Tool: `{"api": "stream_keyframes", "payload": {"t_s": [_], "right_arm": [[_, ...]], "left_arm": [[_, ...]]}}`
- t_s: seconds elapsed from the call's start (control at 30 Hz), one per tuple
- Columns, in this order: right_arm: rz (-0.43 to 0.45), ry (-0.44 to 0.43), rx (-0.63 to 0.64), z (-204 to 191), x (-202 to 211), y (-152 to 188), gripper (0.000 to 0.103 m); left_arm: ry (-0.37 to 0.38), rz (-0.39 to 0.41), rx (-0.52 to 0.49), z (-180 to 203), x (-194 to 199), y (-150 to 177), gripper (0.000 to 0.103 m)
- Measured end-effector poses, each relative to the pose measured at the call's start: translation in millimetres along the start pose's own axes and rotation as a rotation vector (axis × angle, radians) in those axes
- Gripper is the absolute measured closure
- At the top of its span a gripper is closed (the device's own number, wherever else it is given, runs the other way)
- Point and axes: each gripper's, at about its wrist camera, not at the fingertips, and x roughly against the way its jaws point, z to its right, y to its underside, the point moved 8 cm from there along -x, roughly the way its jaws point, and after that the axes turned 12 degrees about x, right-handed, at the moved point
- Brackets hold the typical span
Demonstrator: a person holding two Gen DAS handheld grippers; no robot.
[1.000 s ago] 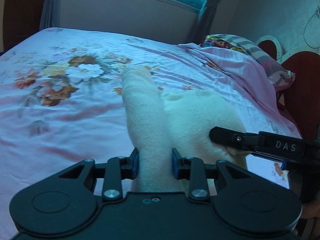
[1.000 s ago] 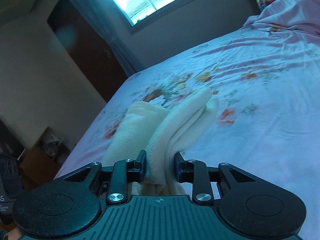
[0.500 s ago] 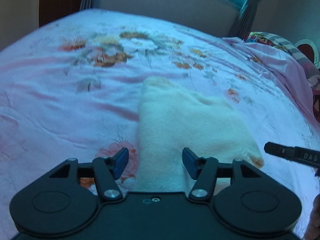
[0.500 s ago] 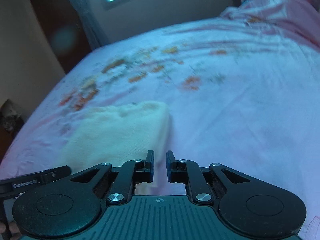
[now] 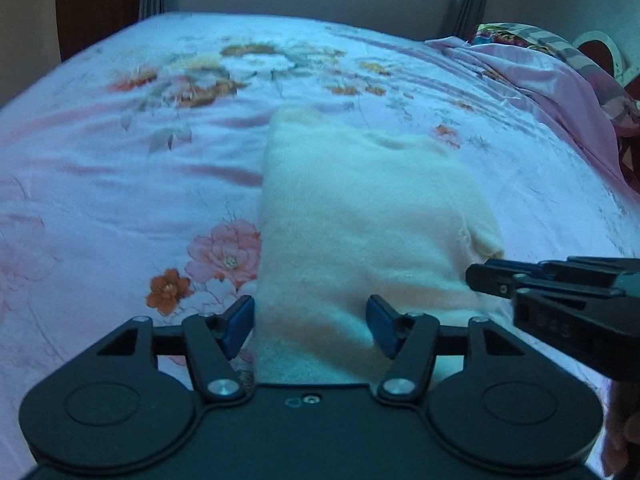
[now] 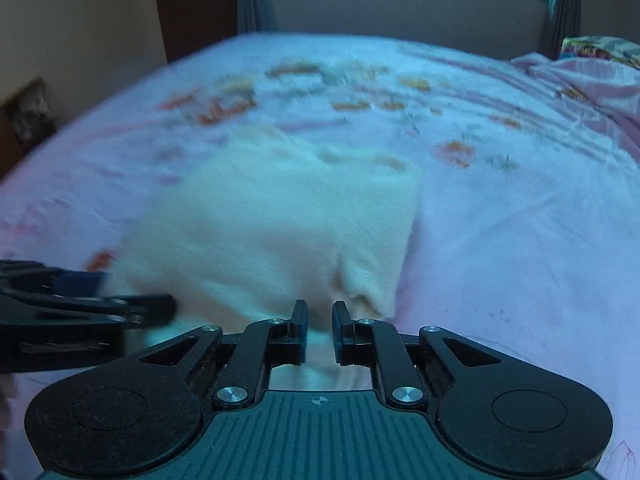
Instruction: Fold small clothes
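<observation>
Across the middle of the bed (image 5: pixel 100 184), the cream garment (image 5: pixel 360 216) lies flat in a folded rectangle on the pink floral sheet, its near edge running right up to both tools

And the left gripper (image 5: pixel 310 326) is opening as we watch, blue pads (image 5: pixel 238 322) spread wide on either side of the cloth's near left end; the fabric sits between them but neither pad presses on it, so nothing is held there. Over at the near right corner, the right gripper (image 6: pixel 320 330) has its jaws drawn almost together with a narrow slit left; cloth shows through that gap, yet the pads look clear of it, so I call it no grip

How will this piece handle? It looks soft, fuzzy and light, a knit with no stiffness at all. It should drape and sag the instant it leaves the sheet, and the stacked layers could slide apart. The smooth sheet beneath may let it skid. Best hold, I judge, is a pinch through all layers at the near corners, one tool each, or along the thick folded left edge

Containers? None in view, no basket, no box, nothing for the garment to go in. A rumpled pile of bedding (image 5: pixel 560 76) sits far right
</observation>
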Motion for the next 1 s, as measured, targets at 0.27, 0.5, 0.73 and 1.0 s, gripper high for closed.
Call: {"api": "stream_keyframes", "payload": {"t_s": [0.27, 0.5, 0.73, 1.0], "right_arm": [[-0.046, -0.005, 0.039, -33.1, 16.7, 35.4, 0.091], [0.088, -0.01, -0.047, -25.0, 98.1, 21.8, 0.06], [0.197, 0.002, -0.09, -26.0, 178.2, 33.9, 0.032], [0.279, 0.003, -0.155, -25.3, 251.5, 59.8, 0.014]], "left_arm": [[-0.054, -0.021, 0.002, 0.2, 17.1, 17.2, 0.038], [-0.059, 0.071, 0.003, 16.3, 86.5, 6.0, 0.013], [-0.077, 0.151, -0.051, 42.3, 151.4, 16.3, 0.002], [-0.09, 0.175, -0.049, 57.3, 204.4, 46.0, 0.001]]}}
